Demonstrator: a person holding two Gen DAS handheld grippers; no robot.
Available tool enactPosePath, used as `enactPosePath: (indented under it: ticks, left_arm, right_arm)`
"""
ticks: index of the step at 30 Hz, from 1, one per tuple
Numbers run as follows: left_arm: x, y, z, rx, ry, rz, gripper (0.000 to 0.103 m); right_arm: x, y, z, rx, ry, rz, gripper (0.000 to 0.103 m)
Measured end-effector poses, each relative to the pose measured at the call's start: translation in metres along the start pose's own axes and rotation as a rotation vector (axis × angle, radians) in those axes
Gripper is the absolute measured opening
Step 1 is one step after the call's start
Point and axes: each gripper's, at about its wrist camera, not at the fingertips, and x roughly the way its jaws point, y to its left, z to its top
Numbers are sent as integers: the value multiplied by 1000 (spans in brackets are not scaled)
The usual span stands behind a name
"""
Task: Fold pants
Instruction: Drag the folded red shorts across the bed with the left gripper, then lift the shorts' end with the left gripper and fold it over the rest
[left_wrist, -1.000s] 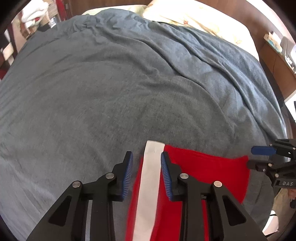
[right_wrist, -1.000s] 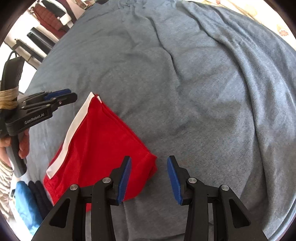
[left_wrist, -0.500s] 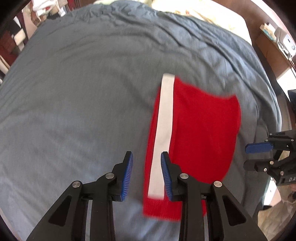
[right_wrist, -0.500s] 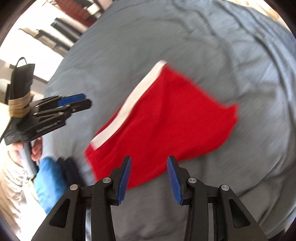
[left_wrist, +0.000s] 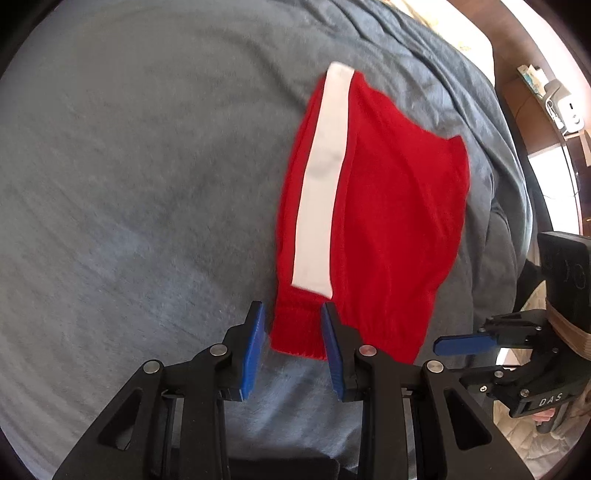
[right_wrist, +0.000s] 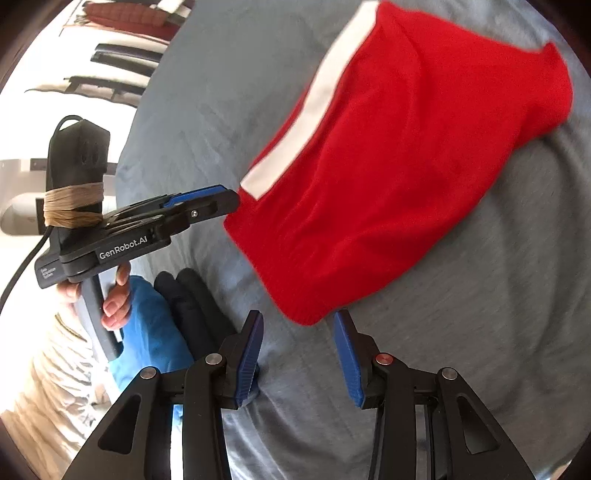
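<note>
Red pants (left_wrist: 388, 221) with a white side stripe (left_wrist: 321, 177) lie folded and flat on the grey-blue bed cover (left_wrist: 147, 184). My left gripper (left_wrist: 293, 332) is open, its blue pads straddling the ribbed near-left corner of the pants without pressing it. In the right wrist view the pants (right_wrist: 388, 166) fill the upper right. My right gripper (right_wrist: 299, 343) is open, and the near corner of the pants lies just beyond its fingertips. The left gripper (right_wrist: 207, 203), held in a hand (right_wrist: 114, 295), points at the stripe's end. The right gripper (left_wrist: 465, 345) shows at the left view's right edge.
A blue garment (right_wrist: 147, 332) and a dark one (right_wrist: 192, 302) lie folded at the bed's edge beside the hand. A pillow (left_wrist: 461, 29) lies at the bed's far end, with a wooden nightstand (left_wrist: 554, 103) holding small items beside it. Hanging clothes (right_wrist: 122, 55) stand past the bed.
Both grippers have drawn back along the pants from the far end to the near edge and tipped further down. The pants stayed flat on the bed. Neither jaw gap changed.
</note>
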Motion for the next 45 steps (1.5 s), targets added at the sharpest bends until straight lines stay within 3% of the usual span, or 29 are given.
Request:
enactPosePath:
  ticks: [7, 22, 26, 30, 37, 45]
  left_arm:
    - [17, 10, -3, -27, 44, -31, 35]
    - [51, 17, 13, -105, 190, -97, 38]
    - [57, 13, 12, -117, 193, -103, 38]
    - [62, 11, 10, -138, 189, -106, 38]
    - [62, -9, 7, -169, 173, -94, 26]
    - [35, -30, -5, -317, 152, -56, 23]
  right_arm:
    - [22, -11, -4, 130, -7, 46, 41]
    - [41, -27, 2, 210, -51, 21, 40]
    - [43, -25, 1, 175, -53, 17, 38]
    - [44, -30, 1, 150, -46, 9, 28]
    - [37, -27, 5, 127, -42, 28, 24]
    - [6, -22, 11, 104, -22, 64, 23]
